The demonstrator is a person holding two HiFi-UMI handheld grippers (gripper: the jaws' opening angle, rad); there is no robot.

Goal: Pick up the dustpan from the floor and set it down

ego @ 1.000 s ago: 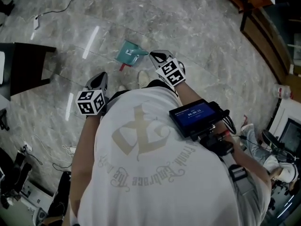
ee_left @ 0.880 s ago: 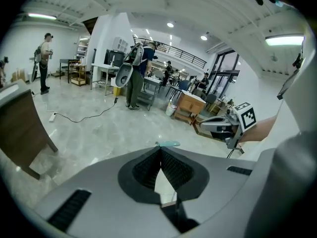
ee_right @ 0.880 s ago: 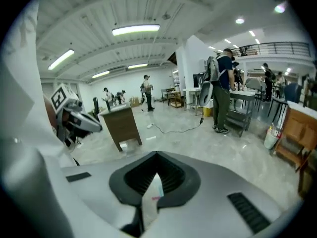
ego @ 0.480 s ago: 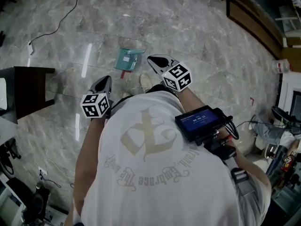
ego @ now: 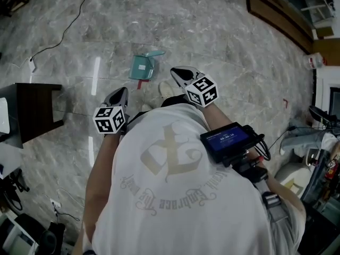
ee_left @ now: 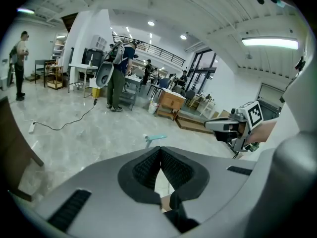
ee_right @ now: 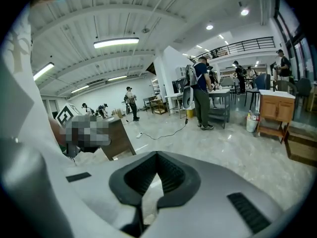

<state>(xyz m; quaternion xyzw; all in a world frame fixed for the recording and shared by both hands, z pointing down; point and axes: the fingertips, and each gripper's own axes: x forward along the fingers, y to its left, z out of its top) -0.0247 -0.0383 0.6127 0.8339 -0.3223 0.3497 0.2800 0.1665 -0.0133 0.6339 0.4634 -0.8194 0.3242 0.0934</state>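
Observation:
A teal dustpan [ego: 142, 66] with a red end on its handle lies on the grey marble floor ahead of me. In the left gripper view it shows as a small teal shape [ee_left: 155, 138] beyond the jaws. My left gripper [ego: 121, 91] is shut and empty, nearer to me and left of the dustpan. My right gripper [ego: 177, 71] is shut too, holding nothing, off to the dustpan's right and apart from it. The left gripper [ee_left: 159, 151] and right gripper [ee_right: 157, 156] each show pads pressed together in their own views.
A dark wooden table [ego: 30, 108] stands at the left. A black cable [ego: 65, 30] trails across the floor at the far left. Wooden furniture [ego: 276, 15] lines the far right. A pale shoe [ego: 165, 88] shows near the dustpan. People stand far off by workbenches [ee_right: 200, 98].
My right gripper has lifted and rolled, and now sits farther from the dustpan's handle. The dustpan stays on the floor. The left gripper has barely shifted.

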